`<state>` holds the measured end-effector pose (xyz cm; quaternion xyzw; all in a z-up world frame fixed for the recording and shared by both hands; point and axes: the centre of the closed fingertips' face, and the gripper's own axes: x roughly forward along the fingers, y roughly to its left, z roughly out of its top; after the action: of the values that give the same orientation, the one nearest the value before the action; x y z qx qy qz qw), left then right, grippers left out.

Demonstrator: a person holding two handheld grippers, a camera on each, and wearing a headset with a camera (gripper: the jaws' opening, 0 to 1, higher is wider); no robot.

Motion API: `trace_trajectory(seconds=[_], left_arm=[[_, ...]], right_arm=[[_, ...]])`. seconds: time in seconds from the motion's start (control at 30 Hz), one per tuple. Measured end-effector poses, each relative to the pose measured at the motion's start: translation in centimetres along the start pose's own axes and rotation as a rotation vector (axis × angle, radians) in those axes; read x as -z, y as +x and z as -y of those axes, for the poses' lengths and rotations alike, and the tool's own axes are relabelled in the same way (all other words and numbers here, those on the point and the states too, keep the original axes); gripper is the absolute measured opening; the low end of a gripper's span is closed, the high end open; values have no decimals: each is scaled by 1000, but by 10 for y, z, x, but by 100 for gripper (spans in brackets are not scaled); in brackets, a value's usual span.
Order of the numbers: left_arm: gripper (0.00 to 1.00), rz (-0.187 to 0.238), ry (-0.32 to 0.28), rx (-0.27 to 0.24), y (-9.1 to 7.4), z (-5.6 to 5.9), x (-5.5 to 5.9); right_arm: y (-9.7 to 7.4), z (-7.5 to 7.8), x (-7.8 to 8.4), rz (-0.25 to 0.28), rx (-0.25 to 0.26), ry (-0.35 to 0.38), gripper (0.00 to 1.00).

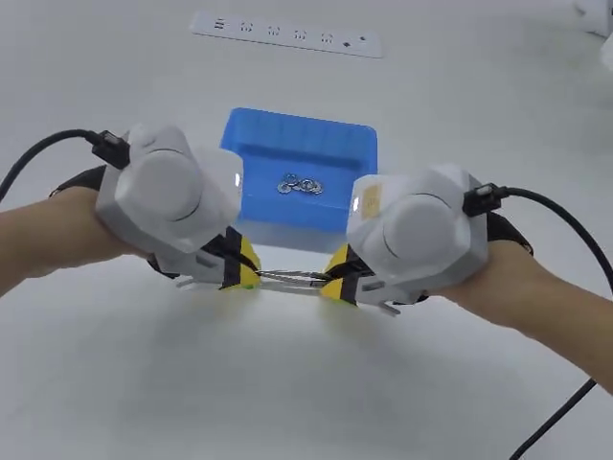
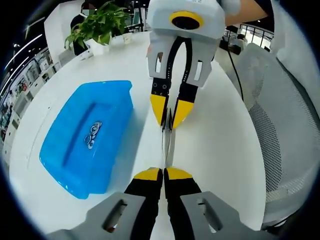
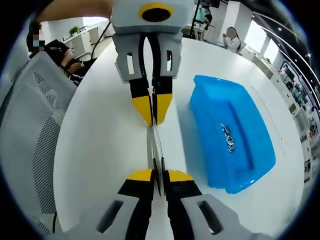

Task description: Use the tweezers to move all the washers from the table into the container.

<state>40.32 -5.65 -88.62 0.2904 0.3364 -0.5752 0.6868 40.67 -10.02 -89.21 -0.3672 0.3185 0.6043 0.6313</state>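
In the blue container (image 1: 297,129) lie several washers (image 1: 301,184), clustered together.

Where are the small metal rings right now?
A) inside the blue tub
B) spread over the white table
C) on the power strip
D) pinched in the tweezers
A: the washers lie in a small cluster on the floor of the blue container, while the tweezers are clamped between the left tongs and the right tongs.
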Motion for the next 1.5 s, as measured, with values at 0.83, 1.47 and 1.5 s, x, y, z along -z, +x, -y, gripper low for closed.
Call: trace_trajectory(seconds=[0.83, 1.47, 1.5], left_arm=[[21, -33, -82, -167, -45, -1, 6], [52, 187, -300, -233, -86, 81, -10], [54, 183, -299, -226, -86, 86, -9]], right_arm=[[-39, 10, -4, 96, 108, 184, 18], [-137, -48, 2, 419, 257, 366, 34], [-142, -50, 1, 438, 266, 361, 35]])
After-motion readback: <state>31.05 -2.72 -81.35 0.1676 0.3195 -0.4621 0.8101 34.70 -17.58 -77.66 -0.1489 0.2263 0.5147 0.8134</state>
